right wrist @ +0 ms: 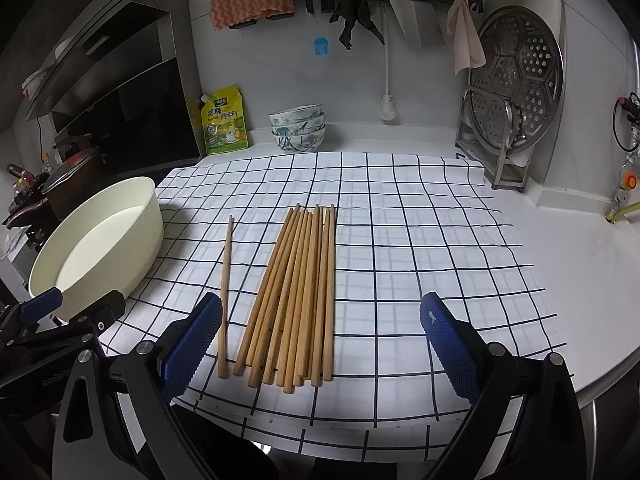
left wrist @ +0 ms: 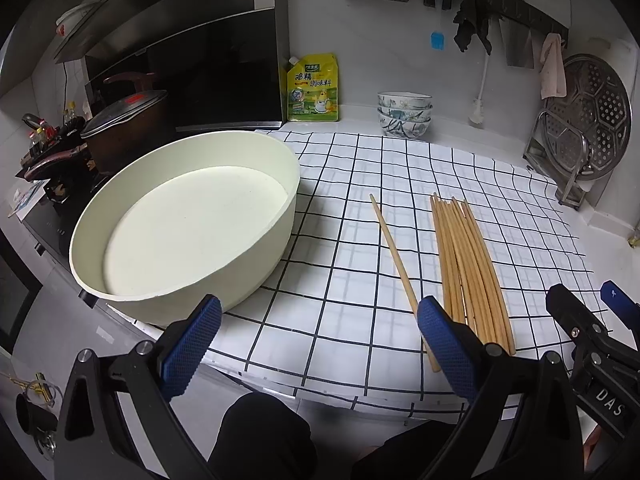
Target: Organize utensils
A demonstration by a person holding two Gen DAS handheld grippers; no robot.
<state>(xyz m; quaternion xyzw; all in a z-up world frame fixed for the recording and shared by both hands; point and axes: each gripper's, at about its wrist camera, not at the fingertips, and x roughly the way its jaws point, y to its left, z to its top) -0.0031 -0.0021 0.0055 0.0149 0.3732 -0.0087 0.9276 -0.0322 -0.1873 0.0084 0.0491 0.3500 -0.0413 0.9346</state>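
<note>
Several wooden chopsticks (right wrist: 294, 300) lie bundled on the checked cloth (right wrist: 400, 240), with a single chopstick (right wrist: 225, 296) apart to their left. The same bundle (left wrist: 468, 264) and single chopstick (left wrist: 400, 272) show in the left wrist view. A cream round tub (left wrist: 180, 220) stands empty at the cloth's left; it appears as the tub (right wrist: 100, 248) in the right wrist view. My left gripper (left wrist: 320, 344) is open near the front edge, between tub and chopsticks. My right gripper (right wrist: 320, 344) is open, straddling the near ends of the bundle from above. Neither holds anything.
Stacked patterned bowls (right wrist: 298, 128) and a yellow seasoning pouch (right wrist: 224, 122) sit at the back wall. A steel steamer plate (right wrist: 516, 80) leans in a rack at back right. A lidded pot (left wrist: 120, 128) stands on the stove at left. The counter edge curves close in front.
</note>
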